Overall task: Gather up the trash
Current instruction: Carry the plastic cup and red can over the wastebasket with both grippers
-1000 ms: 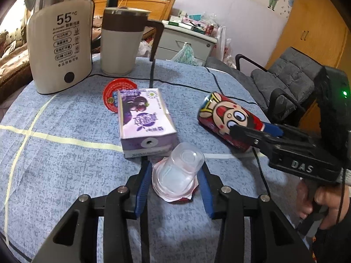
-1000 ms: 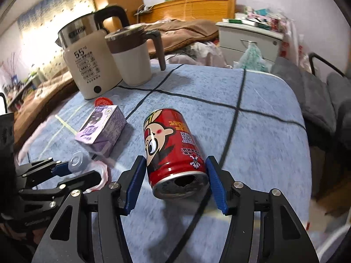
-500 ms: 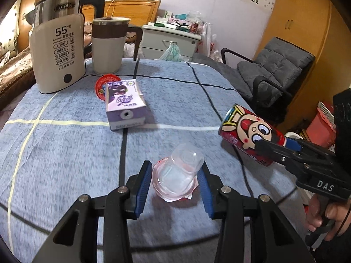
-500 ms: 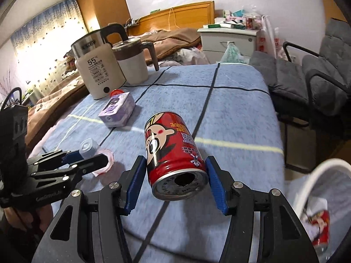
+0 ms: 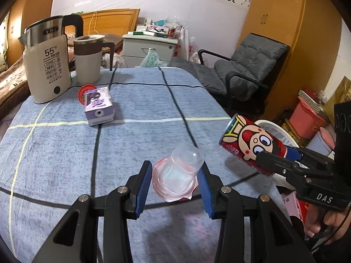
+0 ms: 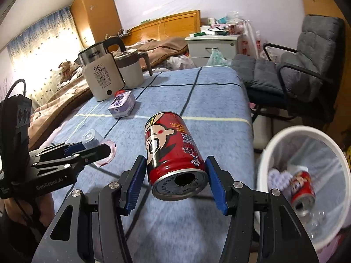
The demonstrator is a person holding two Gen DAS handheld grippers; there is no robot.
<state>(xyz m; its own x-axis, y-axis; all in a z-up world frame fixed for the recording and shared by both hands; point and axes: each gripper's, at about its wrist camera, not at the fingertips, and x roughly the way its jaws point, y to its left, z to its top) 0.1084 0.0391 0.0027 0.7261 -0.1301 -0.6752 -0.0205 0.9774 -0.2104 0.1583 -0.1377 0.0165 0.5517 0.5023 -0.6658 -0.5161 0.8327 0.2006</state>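
A: The red can [image 6: 175,155] sits crosswise between the right gripper [image 6: 175,183] fingers, both blue pads pressed on its sides, opened end facing the camera. Those fingers stand wide because the can is wide, and the grip looks firm.

B: And the clear plastic cup [image 5: 178,171]?

A: Upside down between the left gripper [image 5: 175,185] fingers, which are drawn in to a narrow gap and squeeze its soft flared rim, with a scrap of pink peel-off lid hanging from it. Both items are lifted above the blue worktop [image 5: 54,153].

B: So the step in hand is carrying them to the bin?

A: I'd judge so. The white bin [image 6: 285,134] lies just beyond and to the right of the right fingers, below the worktop edge, with another red can already inside. Best to bring the can over the middle of the opening before letting the fingers part, not over the rim.

B: The cup?

A: It has farther to go; the bin is right of the left fingers, past the other gripper. Let the can go first, clear that hand, then bring the cup over. The cup is light and flimsy, so it may cling to a pad.

B: Anything left behind?

A: A purple carton [image 5: 98,107] beyond the left fingers, near the kettle [image 5: 47,63].
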